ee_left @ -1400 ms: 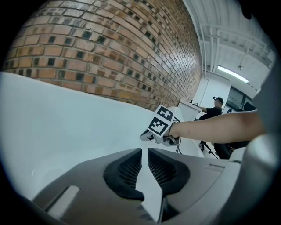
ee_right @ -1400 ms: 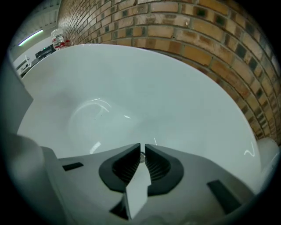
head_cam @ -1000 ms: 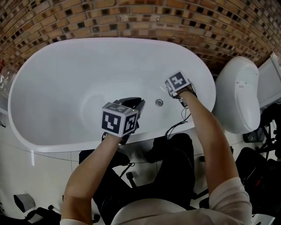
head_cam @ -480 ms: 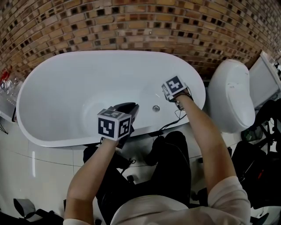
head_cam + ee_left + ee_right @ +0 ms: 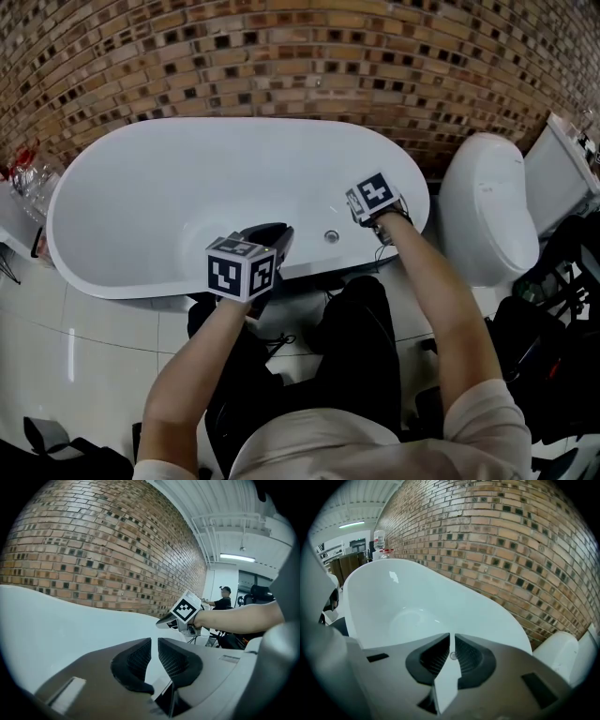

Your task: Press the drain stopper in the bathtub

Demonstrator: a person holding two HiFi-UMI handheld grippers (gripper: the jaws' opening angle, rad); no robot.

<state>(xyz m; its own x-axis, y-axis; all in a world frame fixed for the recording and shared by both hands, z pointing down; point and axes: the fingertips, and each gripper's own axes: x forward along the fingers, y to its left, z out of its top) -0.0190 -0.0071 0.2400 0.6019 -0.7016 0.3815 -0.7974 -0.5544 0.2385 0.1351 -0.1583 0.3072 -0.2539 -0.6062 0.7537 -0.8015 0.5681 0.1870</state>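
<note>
The white oval bathtub [image 5: 234, 124] lies below me, with the small round metal drain stopper [image 5: 330, 236] on its floor near the front wall. My left gripper [image 5: 279, 231] hovers over the tub's near side, left of the stopper, jaws together with nothing between them. My right gripper [image 5: 356, 201] hangs above the tub's right end, up and right of the stopper, and its marker cube hides its jaws. In the right gripper view the jaws [image 5: 452, 641] leave only a slit, and the stopper [image 5: 453, 656] shows through it. The left gripper view shows shut jaws [image 5: 154, 641] and the right gripper [image 5: 185, 616] beyond.
A brick wall [image 5: 281, 56] runs behind the tub. A white toilet [image 5: 487, 211] stands just right of the tub. Bottles and clutter [image 5: 23, 178] sit at the tub's left end. Black cables and bags lie on the tiled floor by my legs. A person [image 5: 226, 599] stands far off.
The view has pulled back and the tub looks smaller. Both grippers have drawn towards the tub's near rim and away from the stopper. Their jaws stay together.
</note>
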